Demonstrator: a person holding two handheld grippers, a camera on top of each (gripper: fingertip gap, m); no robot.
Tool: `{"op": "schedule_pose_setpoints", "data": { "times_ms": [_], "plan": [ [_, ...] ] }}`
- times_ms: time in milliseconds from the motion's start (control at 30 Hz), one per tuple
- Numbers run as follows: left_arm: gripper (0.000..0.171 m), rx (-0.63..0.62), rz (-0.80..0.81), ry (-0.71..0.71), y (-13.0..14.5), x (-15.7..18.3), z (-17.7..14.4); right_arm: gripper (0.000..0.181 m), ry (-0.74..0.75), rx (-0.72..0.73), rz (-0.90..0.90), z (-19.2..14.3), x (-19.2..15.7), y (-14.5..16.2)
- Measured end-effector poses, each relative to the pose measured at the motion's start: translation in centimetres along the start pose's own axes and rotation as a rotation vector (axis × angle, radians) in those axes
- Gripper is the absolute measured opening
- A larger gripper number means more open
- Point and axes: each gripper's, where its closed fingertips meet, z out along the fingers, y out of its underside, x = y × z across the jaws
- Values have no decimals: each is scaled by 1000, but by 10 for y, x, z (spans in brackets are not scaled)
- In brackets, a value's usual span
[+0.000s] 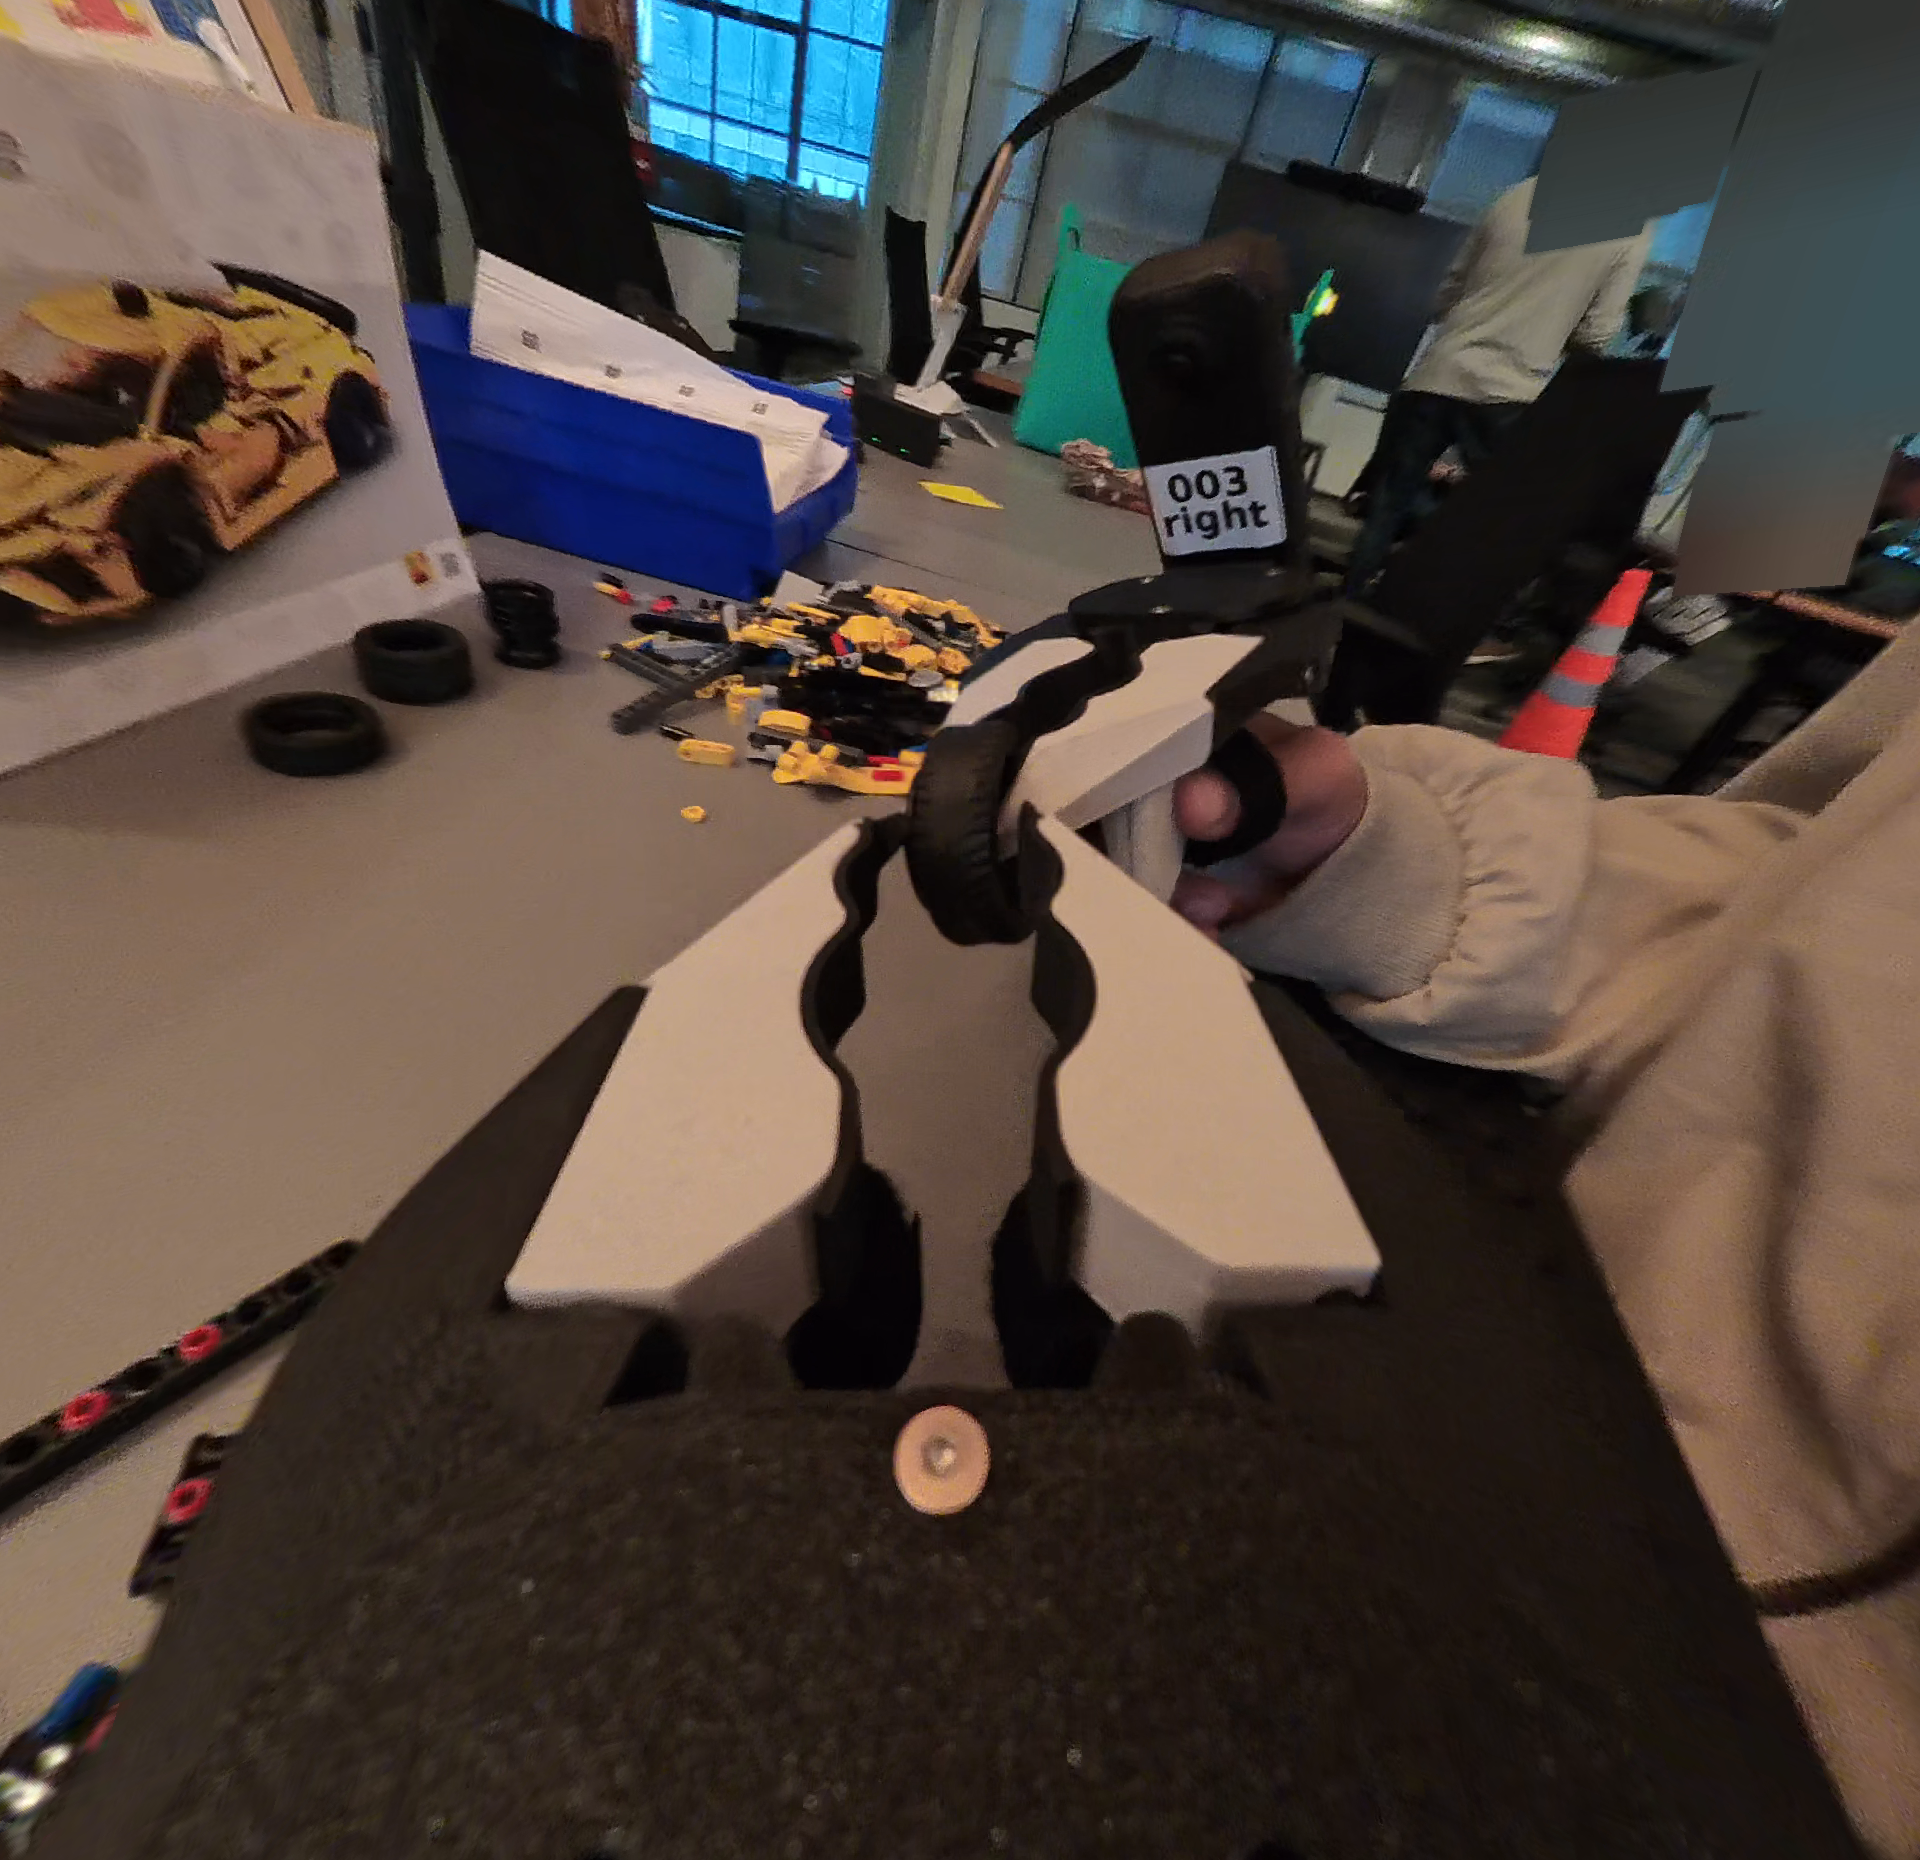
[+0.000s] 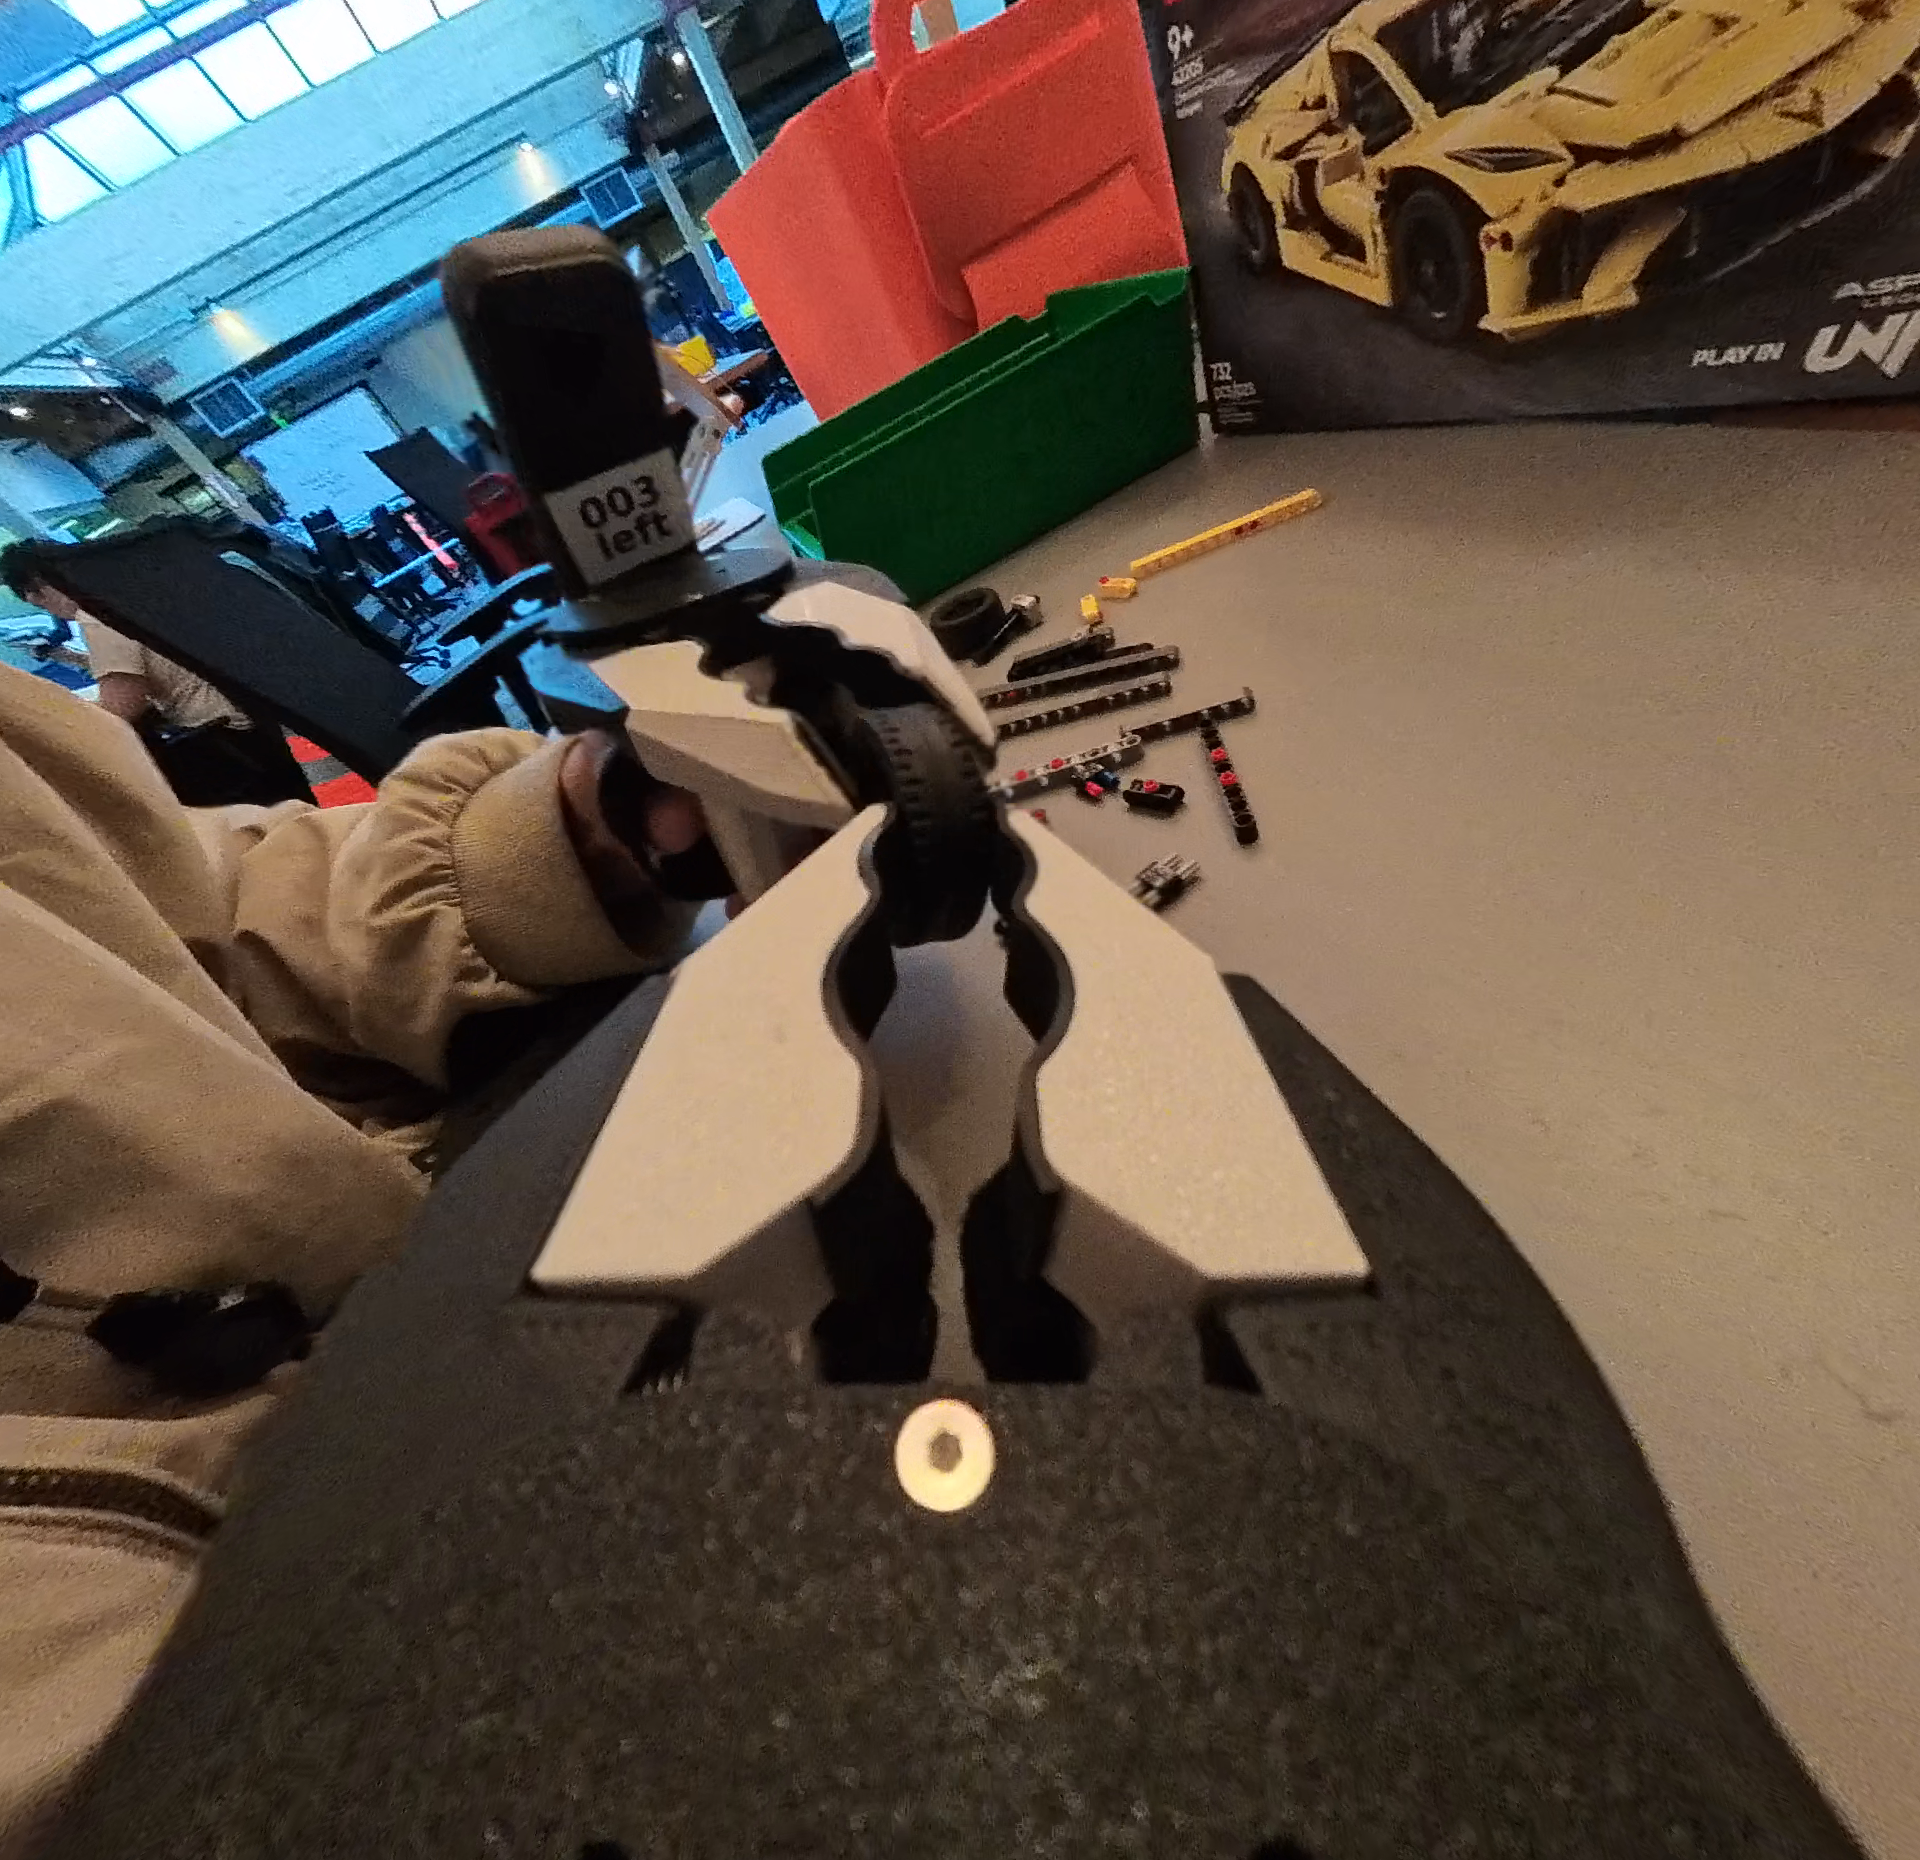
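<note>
A black toy tyre (image 1: 961,854) hangs in the air above the grey table (image 1: 416,979), held between both grippers. My left gripper (image 1: 951,834) is shut on the tyre at its fingertips. My right gripper (image 1: 1003,761) comes in from the right, held by a hand in a beige sleeve, and its fingers also clamp the tyre. In the right wrist view the tyre (image 2: 935,802) sits between my right gripper's tips (image 2: 951,823), and my left gripper (image 2: 914,761) grips it from the left. What is inside the tyre is hidden.
A pile of yellow and black bricks (image 1: 821,688) lies ahead, with three loose tyres (image 1: 312,735) left of it. A blue bin (image 1: 623,460) and the car box (image 1: 187,439) stand behind. Black beams (image 2: 1081,688), a green bin (image 2: 987,460) and an orange bag (image 2: 966,169) are on the other side. Less than 4 cm separates the two grippers' tips.
</note>
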Motion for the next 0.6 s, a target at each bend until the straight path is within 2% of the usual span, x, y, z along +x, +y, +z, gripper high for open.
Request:
{"op": "schedule_pose_setpoints", "data": {
  "times_ms": [67, 133, 233, 367, 500, 600],
  "plan": [
    [23, -2, 7, -10, 1, 1, 1, 15, -5, 0, 14, 0, 0, 1],
    [15, -30, 89, -119, 5, -9, 3, 15, 49, -16, 30, -1, 11, 3],
    [13, -95, 264, -294, 12, -21, 6, 15, 168, -40, -11, 0, 24, 6],
    [9, -155, 376, -482, 12, -33, 11, 15, 250, -4, 99, 0, 34, 7],
    [7, -164, 428, -553, 10, -38, 15, 15, 358, 44, 140, -2, 39, 4],
    [6, -175, 454, -588, 9, -40, 19, 15, 443, 56, 103, -6, 45, 2]
  ]
}}
